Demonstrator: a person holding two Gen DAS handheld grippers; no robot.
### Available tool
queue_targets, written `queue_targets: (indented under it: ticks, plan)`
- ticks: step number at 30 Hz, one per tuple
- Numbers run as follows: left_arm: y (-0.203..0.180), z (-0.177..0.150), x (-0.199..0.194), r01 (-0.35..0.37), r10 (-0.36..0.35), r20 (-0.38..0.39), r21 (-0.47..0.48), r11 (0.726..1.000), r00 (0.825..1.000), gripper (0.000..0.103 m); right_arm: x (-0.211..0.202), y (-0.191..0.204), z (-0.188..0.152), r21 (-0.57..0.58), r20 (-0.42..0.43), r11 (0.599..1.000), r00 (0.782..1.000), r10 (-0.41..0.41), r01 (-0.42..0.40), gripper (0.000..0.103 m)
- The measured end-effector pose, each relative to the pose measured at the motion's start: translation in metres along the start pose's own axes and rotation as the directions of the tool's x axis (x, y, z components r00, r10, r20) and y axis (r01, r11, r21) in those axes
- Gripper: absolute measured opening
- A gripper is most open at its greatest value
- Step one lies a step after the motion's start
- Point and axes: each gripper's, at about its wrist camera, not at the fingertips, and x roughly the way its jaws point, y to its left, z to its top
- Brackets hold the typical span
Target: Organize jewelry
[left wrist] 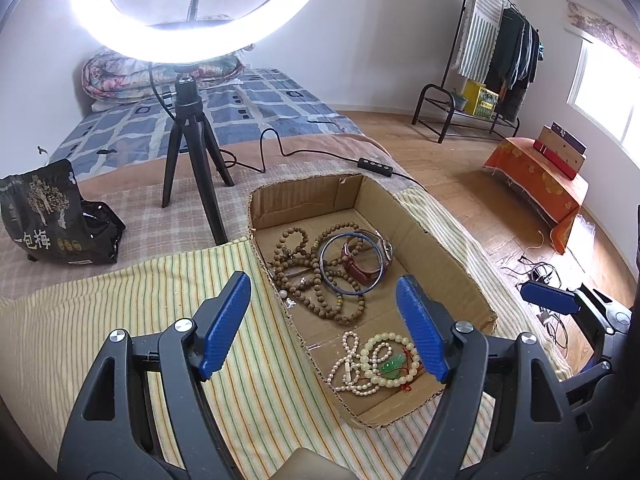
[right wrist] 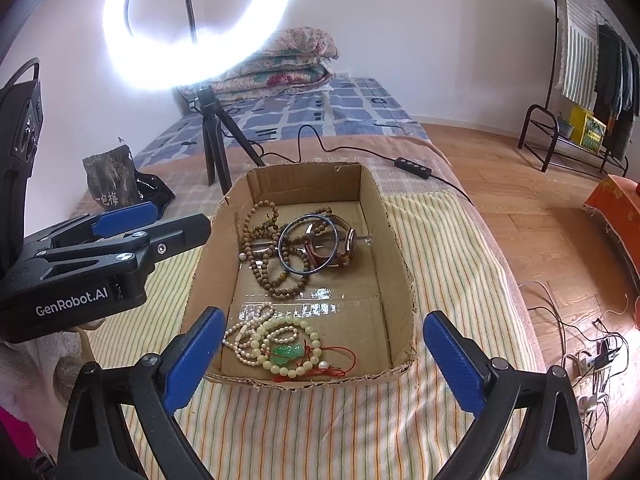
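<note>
Both the left tool (left wrist: 324,328) and right tool (right wrist: 324,364) gape wide, holding nothing. Brown wooden beads (right wrist: 266,248) lie at the shallow cardboard box's (right wrist: 394,240) far end, pale pearl strands (right wrist: 276,344) at its near edge, on the bed

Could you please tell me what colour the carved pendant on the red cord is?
The pendant is bright green, clearest in the right wrist view.

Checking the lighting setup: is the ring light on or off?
On. The ring light glows bright white in both wrist views and glints off the floor of the cardboard box.
</note>
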Motion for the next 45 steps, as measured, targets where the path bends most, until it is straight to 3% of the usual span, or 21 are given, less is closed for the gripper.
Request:
queue_targets:
  ticks: [10,22,26,33,45]
  plan:
    - [0.015,-0.001,-0.038,-0.020,0.020,0.042,-0.015,1.000,0.999,0.078,-0.025,0.006,0.005,0.025,0.037,0.999,0.999,-0.037,0.036,0.101]
    - [0.031,-0.010,-0.122,-0.092,0.092,0.139,0.000,0.996,0.986,0.078,-0.083,0.031,0.009,0.011,0.119,0.993,0.986,-0.121,0.120,0.103]
    - [0.032,-0.019,-0.147,-0.100,0.098,0.167,0.008,0.995,0.981,0.092,-0.101,0.037,0.005,0.017,0.151,0.990,0.979,-0.140,0.139,0.103]
    - [0.022,-0.039,-0.176,-0.129,0.113,0.197,0.073,0.989,0.974,0.094,-0.121,0.048,-0.004,0.023,0.186,0.988,0.971,-0.153,0.152,0.103]
    - [0.014,-0.054,-0.202,-0.147,0.121,0.237,0.096,0.984,0.964,0.103,-0.138,0.050,-0.012,0.071,0.219,0.987,0.963,-0.156,0.143,0.103]
